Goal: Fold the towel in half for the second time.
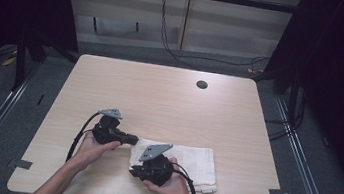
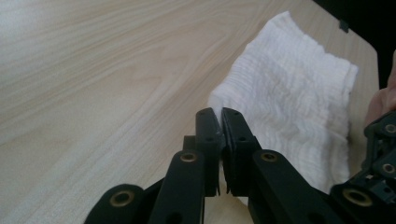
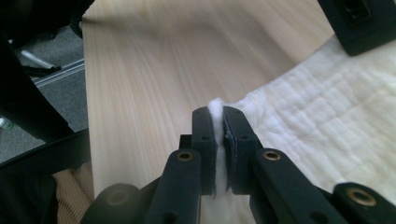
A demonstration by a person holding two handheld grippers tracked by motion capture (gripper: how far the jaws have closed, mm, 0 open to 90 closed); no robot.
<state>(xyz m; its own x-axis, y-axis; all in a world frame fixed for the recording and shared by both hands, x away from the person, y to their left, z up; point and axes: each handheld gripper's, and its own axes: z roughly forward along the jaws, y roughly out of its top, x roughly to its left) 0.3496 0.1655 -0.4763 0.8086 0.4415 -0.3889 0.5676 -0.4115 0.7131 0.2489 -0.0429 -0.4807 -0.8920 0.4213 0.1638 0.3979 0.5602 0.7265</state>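
Note:
A white folded towel (image 1: 189, 161) lies flat on the wooden table (image 1: 160, 95), near its front edge. My left gripper (image 1: 134, 140) sits at the towel's far left corner, shut on that corner. In the left gripper view the jaws (image 2: 219, 122) pinch a thin edge of the towel (image 2: 294, 102). My right gripper (image 1: 132, 171) is at the near left corner, shut on it. In the right gripper view a tuft of the towel (image 3: 336, 126) shows between the closed jaws of the gripper (image 3: 215, 116). A hand holds each gripper.
A small round hole (image 1: 202, 85) sits in the table's far right part. Cables (image 1: 200, 58) trail on the grey floor behind the table. Dark curtains hang at both sides. The left gripper's jaw (image 3: 357, 23) shows at the top right of the right gripper view.

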